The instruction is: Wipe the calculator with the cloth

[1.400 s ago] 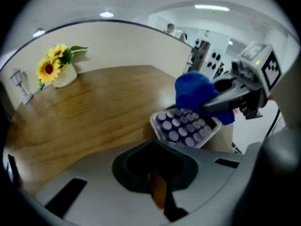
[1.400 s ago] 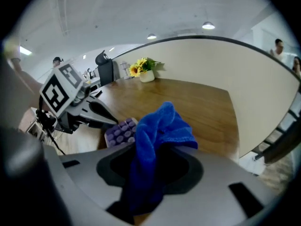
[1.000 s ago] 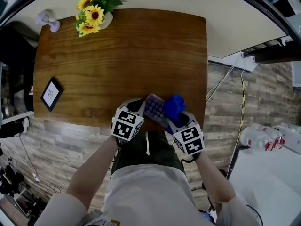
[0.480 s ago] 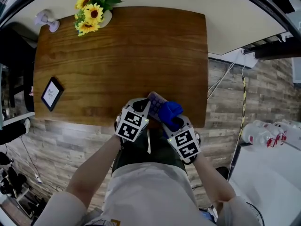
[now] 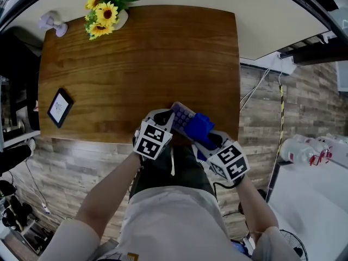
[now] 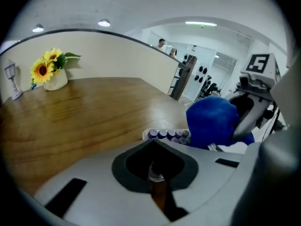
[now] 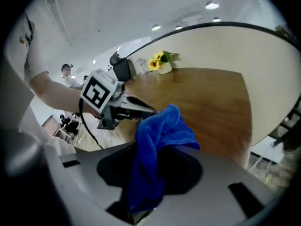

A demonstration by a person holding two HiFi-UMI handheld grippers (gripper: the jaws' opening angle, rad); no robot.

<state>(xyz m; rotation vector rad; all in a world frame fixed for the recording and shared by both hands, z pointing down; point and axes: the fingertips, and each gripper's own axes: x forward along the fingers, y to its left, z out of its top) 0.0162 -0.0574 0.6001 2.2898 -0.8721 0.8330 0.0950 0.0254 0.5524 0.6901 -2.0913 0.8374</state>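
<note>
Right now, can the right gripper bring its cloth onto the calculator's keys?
Probably yes: the right gripper holds the cloth right at the calculator, which the left gripper clamps by one end, keys exposed.

One purple-keyed calculator (image 5: 181,117), one crumpled blue cloth (image 5: 199,128). One pot of yellow sunflowers (image 5: 106,15), one black-framed card (image 5: 59,107), one small lilac ornament (image 5: 49,22)

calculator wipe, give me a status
Left gripper shut on calculator, at table's near edge. Right gripper shut on cloth, cloth over the keys. Sunflowers, frame well clear.
</note>
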